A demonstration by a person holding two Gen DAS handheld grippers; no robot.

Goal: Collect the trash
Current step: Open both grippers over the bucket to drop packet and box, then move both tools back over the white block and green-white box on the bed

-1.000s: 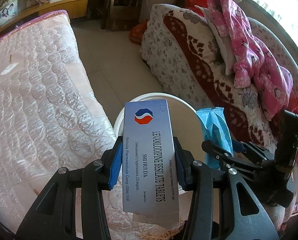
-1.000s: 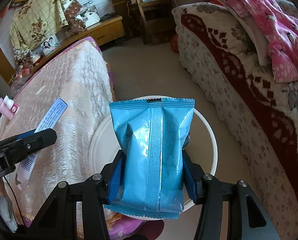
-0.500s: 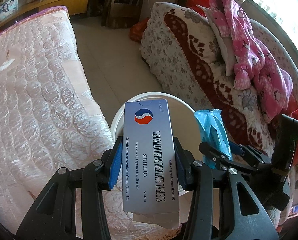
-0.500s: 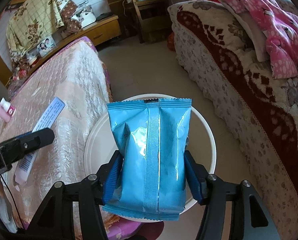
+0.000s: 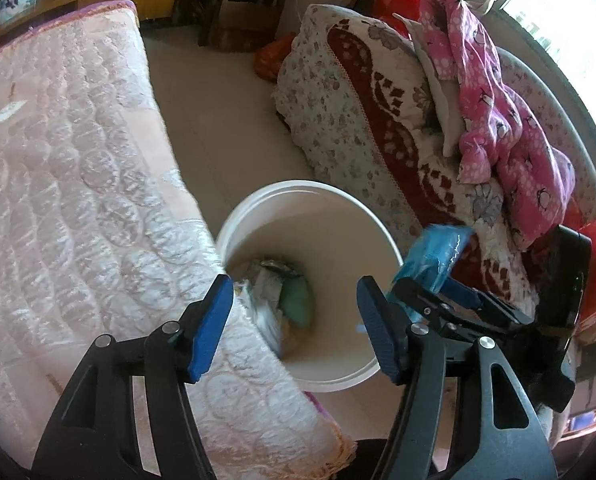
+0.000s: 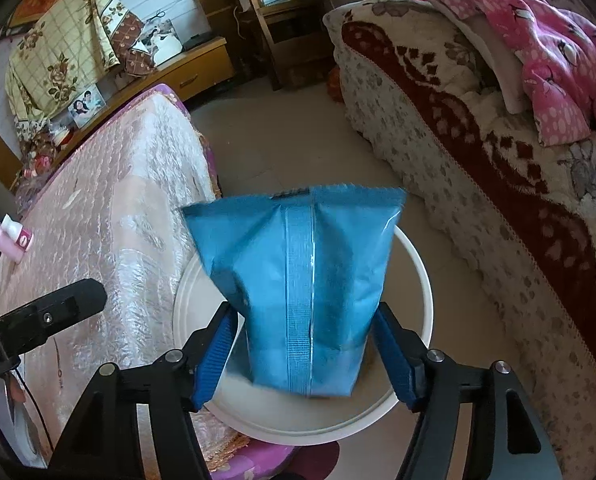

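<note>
Above a white bin [image 5: 309,196] between bed [image 5: 78,184] and sofa [image 5: 377,128], the left gripper [image 5: 294,324] spreads its fingers on nothing — wrappers lie inside; the right gripper [image 6: 305,356] is opening, its blue packet [image 6: 298,280] slipping loose between the pads.

The bucket [image 5: 234,220] is white. The packet [image 6: 301,280] is shiny blue with a stripe down the middle. The gripper pads [image 5: 212,316] are blue and the arms are black. The bed cover [image 5: 66,168] is pale pink with round swirls. The blanket [image 5: 361,92] is cream with dark red shapes and grey flowers. The clothes [image 5: 497,120] are bright pink with white dots.
</note>
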